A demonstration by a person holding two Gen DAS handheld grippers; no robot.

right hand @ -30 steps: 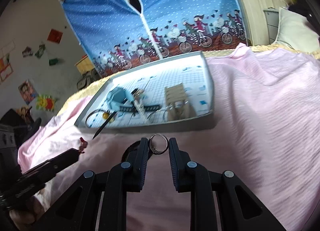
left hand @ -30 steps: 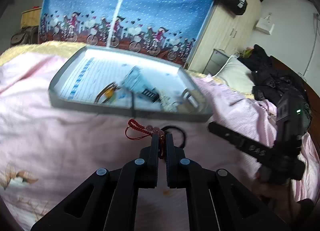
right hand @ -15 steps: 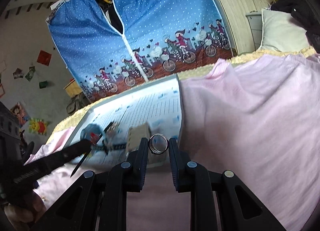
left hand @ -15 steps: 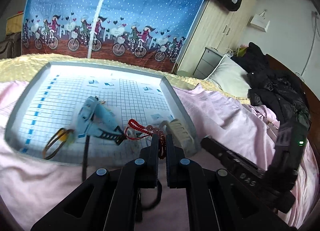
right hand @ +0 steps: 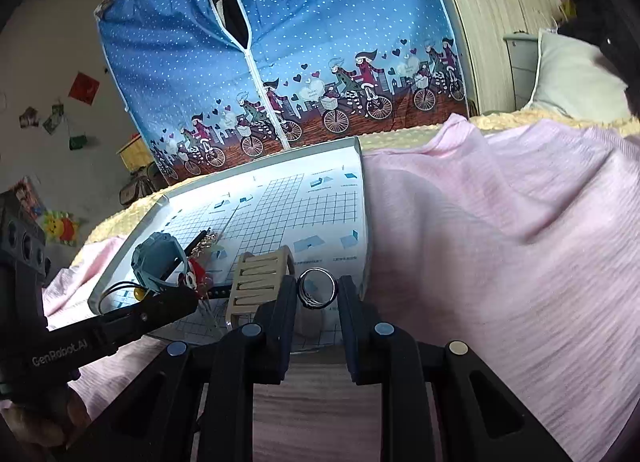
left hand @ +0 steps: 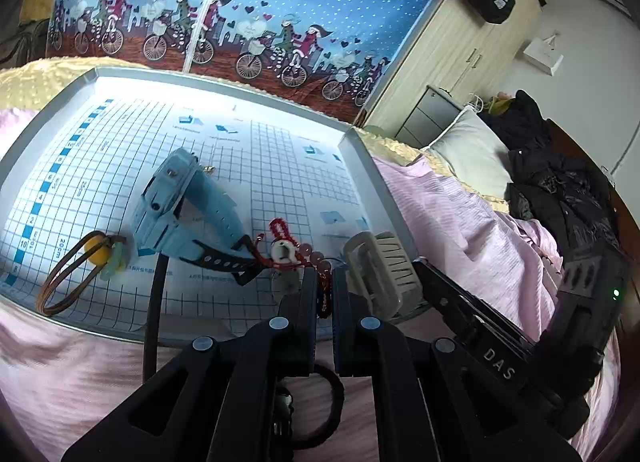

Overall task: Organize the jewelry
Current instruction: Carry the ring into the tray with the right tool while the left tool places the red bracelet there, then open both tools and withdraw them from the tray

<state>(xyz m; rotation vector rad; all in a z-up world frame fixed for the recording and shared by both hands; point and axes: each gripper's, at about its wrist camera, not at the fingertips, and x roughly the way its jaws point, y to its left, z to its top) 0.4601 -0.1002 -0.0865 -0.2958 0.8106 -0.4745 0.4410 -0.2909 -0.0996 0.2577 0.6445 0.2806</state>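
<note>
— Where is the jewelry, and how much has been sorted?

— A red beaded bracelet is held over the near right part of the grid-lined tray, which lies on the pink bed cover. A blue watch, a brown cord loop and a beige clip are already laid inside. A black hair tie, apparently outside the tray, is left.

— And the tools?

— The left tool is clamped on the bracelet. A silver ring is pinched by the right tool at the tray's near right corner; neither is released yet.
</note>
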